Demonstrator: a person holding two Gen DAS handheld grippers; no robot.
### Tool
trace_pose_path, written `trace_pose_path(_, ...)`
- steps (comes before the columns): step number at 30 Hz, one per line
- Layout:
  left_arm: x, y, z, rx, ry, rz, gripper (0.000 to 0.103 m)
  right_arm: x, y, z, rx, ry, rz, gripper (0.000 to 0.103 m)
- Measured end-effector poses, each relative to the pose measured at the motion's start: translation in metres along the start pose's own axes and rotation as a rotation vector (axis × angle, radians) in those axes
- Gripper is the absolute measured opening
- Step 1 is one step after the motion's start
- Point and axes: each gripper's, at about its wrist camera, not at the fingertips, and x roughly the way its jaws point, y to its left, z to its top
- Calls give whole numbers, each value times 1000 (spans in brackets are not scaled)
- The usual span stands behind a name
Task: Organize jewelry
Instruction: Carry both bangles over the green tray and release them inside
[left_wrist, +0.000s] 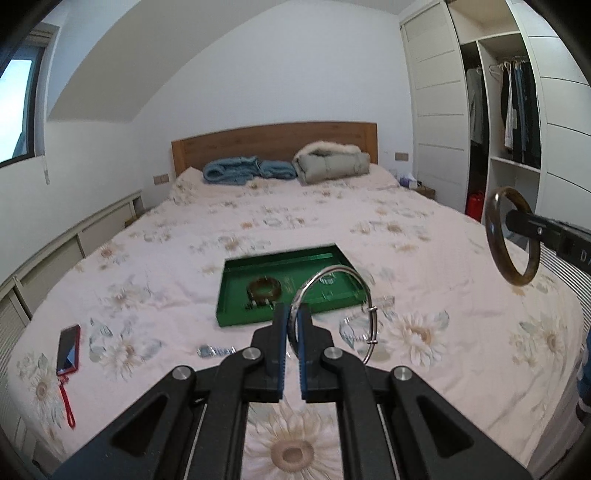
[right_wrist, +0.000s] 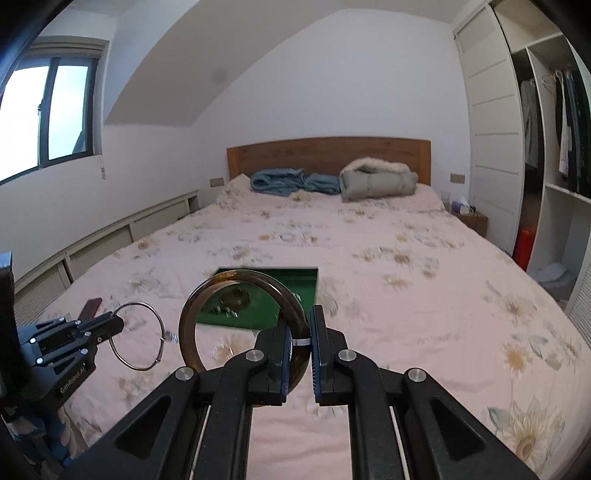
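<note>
Pinching a silver bangle (left_wrist: 334, 310), the left gripper (left_wrist: 293, 317) hangs over the bed (left_wrist: 258, 221). Right gripper (right_wrist: 300, 325) clamps a brown bangle (right_wrist: 240, 317) above the green tray (left_wrist: 229, 295)

A bedroom in a home. Double bed (right_wrist: 332, 258) fills most of the room — pink floral cover, wooden headboard (right_wrist: 328, 155) against a white wall. Folded blue blanket (right_wrist: 291, 181) and a rolled grey coat with fur trim (right_wrist: 376, 177) lie at the head end. Ceiling slopes down on the left above a dark-framed window (right_wrist: 55, 114). Along the right wall, a white built-in wardrobe (left_wrist: 436, 110) with one bay open — clothes on hangers (left_wrist: 517, 110). Small bedside stand with a tissue box (right_wrist: 461, 208). A red phone (left_wrist: 68, 349) lies on the cover.
</note>
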Motion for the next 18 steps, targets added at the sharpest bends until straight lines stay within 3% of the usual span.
trace_pose_path(7, 25, 22, 33, -3, -37, 45, 5, 32, 18, 48, -52, -26, 9, 9)
trace_pose_path(14, 89, 46, 77, 29, -50, 117, 5, 95, 14, 114, 5, -60, 41, 9)
trace_pose_path(18, 131, 64, 122, 37, -48, 135, 5, 132, 6, 166, 34, -94, 44, 9)
